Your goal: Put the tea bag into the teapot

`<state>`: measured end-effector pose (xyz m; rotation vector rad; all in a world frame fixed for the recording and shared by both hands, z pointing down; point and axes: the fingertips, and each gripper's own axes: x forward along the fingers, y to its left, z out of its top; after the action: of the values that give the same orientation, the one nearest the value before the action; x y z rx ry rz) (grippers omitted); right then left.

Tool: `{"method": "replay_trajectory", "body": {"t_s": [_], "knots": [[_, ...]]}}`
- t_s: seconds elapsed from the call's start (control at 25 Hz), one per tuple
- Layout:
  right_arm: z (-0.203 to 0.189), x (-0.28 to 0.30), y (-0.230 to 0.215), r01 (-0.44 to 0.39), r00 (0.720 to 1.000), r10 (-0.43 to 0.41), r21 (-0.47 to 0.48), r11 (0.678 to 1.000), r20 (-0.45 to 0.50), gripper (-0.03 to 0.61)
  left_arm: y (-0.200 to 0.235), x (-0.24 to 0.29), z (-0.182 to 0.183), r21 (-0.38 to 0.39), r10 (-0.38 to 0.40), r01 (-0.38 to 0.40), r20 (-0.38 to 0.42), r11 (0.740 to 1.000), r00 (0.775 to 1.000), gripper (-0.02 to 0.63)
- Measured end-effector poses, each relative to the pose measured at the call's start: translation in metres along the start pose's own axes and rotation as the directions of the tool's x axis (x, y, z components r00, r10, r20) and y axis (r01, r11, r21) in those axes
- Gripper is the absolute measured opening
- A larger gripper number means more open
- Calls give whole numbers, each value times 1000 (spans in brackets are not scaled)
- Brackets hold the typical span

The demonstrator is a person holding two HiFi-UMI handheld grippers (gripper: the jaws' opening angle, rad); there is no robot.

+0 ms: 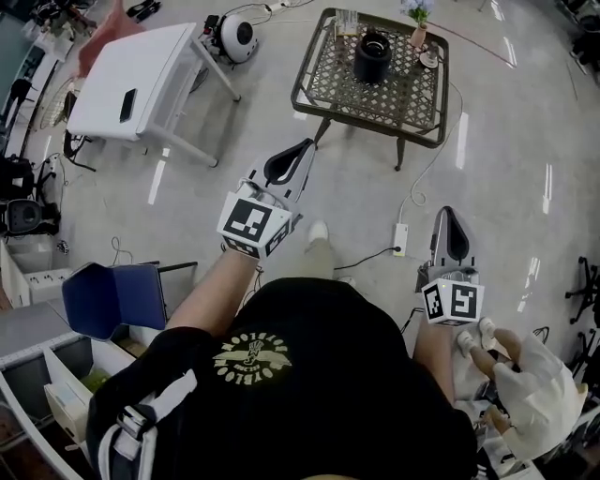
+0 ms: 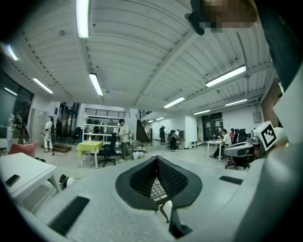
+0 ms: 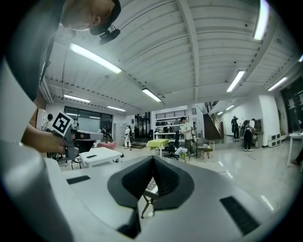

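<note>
Head view — left gripper [image 1: 289,162] and right gripper [image 1: 449,232] are held out, well short of the lattice table [image 1: 323,94] carrying the dark teapot [image 1: 372,54]; the tea bag is too small to pick out. Left gripper view: jaws together, nothing between. Right gripper view: same, closed and empty. The tea bag is likely light, soft and easily torn — best pinched by its tag or top seam.

teapot [image 1: 372,54]: inside unclear | flowers [image 1: 417,9]: cut by edge | table [image 2: 156,189]: mostly behind left gripper [image 2: 156,159]
</note>
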<state>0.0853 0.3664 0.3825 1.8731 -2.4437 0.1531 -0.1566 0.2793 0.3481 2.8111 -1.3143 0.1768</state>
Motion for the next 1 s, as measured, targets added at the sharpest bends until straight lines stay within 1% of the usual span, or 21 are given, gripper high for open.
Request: {"method": "replay_trajectory", "body": {"t_s": [0.2, 0.36, 0.56, 0.76, 1.0], "knots": [[16, 33, -7, 15, 1000, -15, -22, 1000, 13, 5, 18, 30, 9, 16, -22, 21, 26, 1000, 999, -5], [26, 57, -8, 17, 1000, -16, -38, 999, 18, 5, 30, 51, 15, 5, -43, 43, 47, 999, 998, -5], [30, 79, -10, 27, 1000, -27, -38, 999, 12, 5, 49, 72, 18, -5, -57, 57, 46, 998, 997, -5], [31, 99, -7, 44, 999, -44, -46, 998, 6, 5, 64, 85, 12, 6, -82, 82, 40, 997, 996, -5], [39, 115, 2, 77, 997, -77, -66, 995, 11, 5, 84, 99, 9, -16, -123, 124, 52, 992, 991, -5]]}}
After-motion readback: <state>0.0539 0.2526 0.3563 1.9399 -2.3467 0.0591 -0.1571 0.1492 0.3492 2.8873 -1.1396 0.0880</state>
